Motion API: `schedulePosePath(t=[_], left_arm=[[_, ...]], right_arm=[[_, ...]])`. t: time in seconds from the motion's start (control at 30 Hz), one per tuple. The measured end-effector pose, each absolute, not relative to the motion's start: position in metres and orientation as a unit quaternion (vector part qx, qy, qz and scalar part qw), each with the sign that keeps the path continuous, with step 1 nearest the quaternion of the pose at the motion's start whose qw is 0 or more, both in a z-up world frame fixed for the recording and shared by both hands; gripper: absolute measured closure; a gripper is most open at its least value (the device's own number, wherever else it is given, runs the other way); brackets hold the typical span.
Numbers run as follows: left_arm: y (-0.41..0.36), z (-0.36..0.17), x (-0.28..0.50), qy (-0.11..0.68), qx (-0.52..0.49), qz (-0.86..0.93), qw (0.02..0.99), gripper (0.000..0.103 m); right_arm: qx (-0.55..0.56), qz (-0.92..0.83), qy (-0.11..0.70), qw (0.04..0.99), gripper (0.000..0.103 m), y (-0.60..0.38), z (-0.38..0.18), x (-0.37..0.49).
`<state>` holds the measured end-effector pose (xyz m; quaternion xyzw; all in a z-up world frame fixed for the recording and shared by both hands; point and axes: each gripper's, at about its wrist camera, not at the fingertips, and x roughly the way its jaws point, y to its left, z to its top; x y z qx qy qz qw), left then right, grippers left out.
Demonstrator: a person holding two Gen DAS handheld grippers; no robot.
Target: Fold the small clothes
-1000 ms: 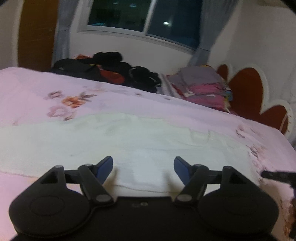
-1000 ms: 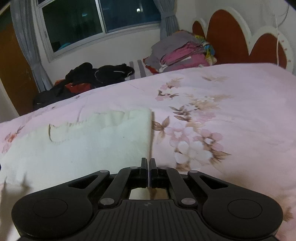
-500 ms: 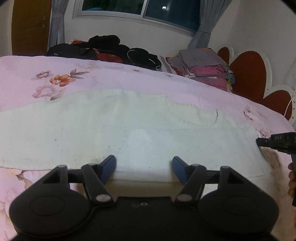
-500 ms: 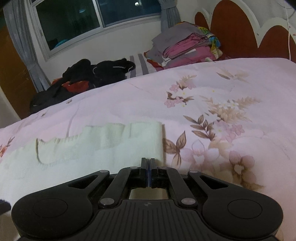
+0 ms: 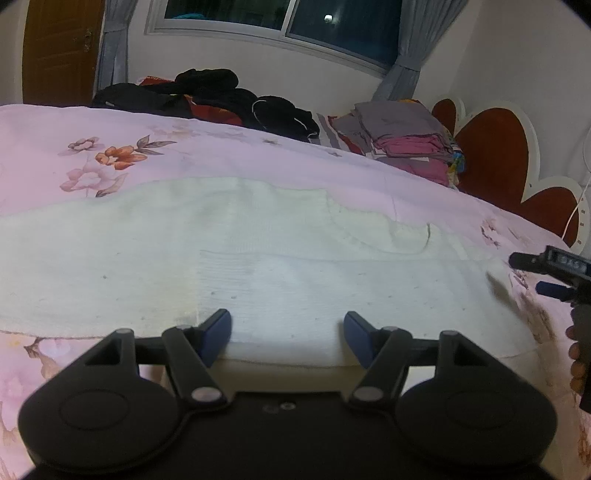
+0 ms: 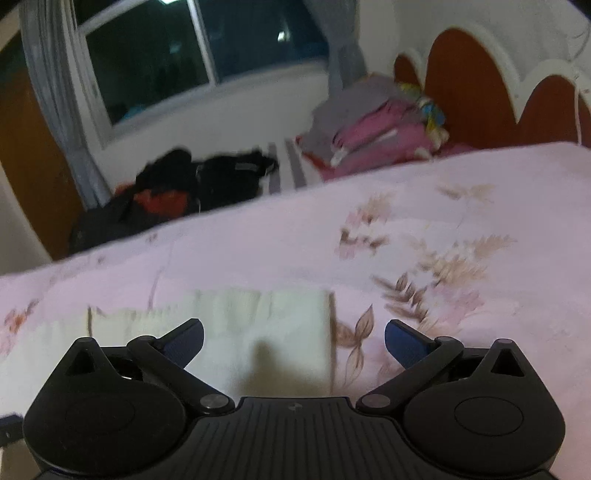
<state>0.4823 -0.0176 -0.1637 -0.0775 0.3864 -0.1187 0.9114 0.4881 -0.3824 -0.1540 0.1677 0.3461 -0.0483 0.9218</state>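
Pink floral bedspread (image 5: 258, 155) fills the left wrist view, running back to a dark window (image 5: 280, 14), grey curtains and a red scalloped headboard (image 5: 491, 147), and lying flat across it is the cream knit garment (image 5: 258, 251), spread wide with its near edge right under the camera. Left hand-held gripper (image 5: 286, 334) hangs over that near edge, blue pads apart, nothing between them, the cloth untouched as far as I can tell. Off at the right edge, the other tool pokes in with a few of the person's fingers (image 5: 576, 354) on its handle. Over to the right wrist view, a little blurred: the right hand-held gripper (image 6: 293, 341) has just sprung wide open, jaws fully apart, and the garment's right end (image 6: 266, 325) lies flat on the bed beneath them, no longer gripped. Watch the risks: a knit this soft could bunch or drag if one side closes and lifts before the other, and a pinch too deep may catch the bedspread along with it. Behind, a heap of dark clothes (image 6: 192, 192) and a folded stack of grey and pink laundry (image 6: 369, 125) sit at the far side, well apart from the work.
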Motion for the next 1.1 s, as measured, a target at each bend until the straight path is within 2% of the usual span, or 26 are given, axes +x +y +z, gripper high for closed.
schedulePosePath(t=[0.07,0.1,0.13,0.17,0.2,0.27,0.3,0.47,0.53,0.57,0.63,0.67,0.7,0.9,1.1], left_arm=[[-0.019,-0.164,0.483,0.387,-0.072,-0.119,0.911,0.036],[-0.019,-0.165,0.483,0.387,-0.07,-0.119,0.912,0.036],[-0.02,-0.165,0.483,0.387,-0.068,-0.119,0.912,0.036],[-0.02,-0.165,0.483,0.387,-0.065,-0.119,0.912,0.036],[-0.02,-0.165,0.483,0.388,-0.065,-0.119,0.912,0.036],[-0.021,-0.165,0.484,0.389,-0.067,-0.118,0.911,0.036],[-0.022,-0.165,0.483,0.389,-0.069,-0.119,0.911,0.036],[-0.023,-0.167,0.487,0.392,-0.063,-0.116,0.91,0.036],[-0.022,-0.163,0.486,0.393,-0.068,-0.118,0.909,0.036],[-0.019,-0.16,0.484,0.392,-0.076,-0.118,0.909,0.035],[-0.013,-0.153,0.478,0.39,-0.086,-0.113,0.91,0.032],[-0.01,-0.149,0.475,0.388,-0.085,-0.114,0.911,0.03],[-0.005,-0.145,0.471,0.384,-0.084,-0.114,0.912,0.029],[0.046,-0.125,0.446,0.376,-0.113,-0.074,0.917,0.028],[0.108,-0.115,0.42,0.37,-0.132,-0.013,0.919,0.028]], right_arm=[[0.173,-0.051,0.358,0.916,0.0,-0.384,-0.163,0.492],[0.179,-0.05,0.366,0.912,0.01,-0.385,-0.168,0.496],[0.186,-0.045,0.373,0.908,0.023,-0.386,-0.172,0.498],[0.191,-0.046,0.384,0.902,0.056,-0.388,-0.176,0.5],[0.194,-0.05,0.389,0.899,0.074,-0.388,-0.179,0.5],[0.187,-0.051,0.389,0.901,0.08,-0.386,-0.18,0.498],[0.179,-0.053,0.387,0.903,0.096,-0.385,-0.178,0.496],[0.155,-0.091,0.386,0.905,0.096,-0.387,-0.181,0.494],[0.11,-0.093,0.387,0.911,0.096,-0.375,-0.172,0.495],[0.103,-0.096,0.385,0.912,0.09,-0.373,-0.168,0.494],[0.088,-0.102,0.364,0.922,0.051,-0.366,-0.155,0.485],[0.082,-0.099,0.352,0.927,0.023,-0.361,-0.15,0.482],[0.074,-0.09,0.339,0.934,0.02,-0.356,-0.143,0.476],[0.067,-0.013,0.323,0.944,0.02,-0.303,-0.113,0.458],[0.064,0.048,0.33,0.941,0.02,-0.239,-0.107,0.451]])
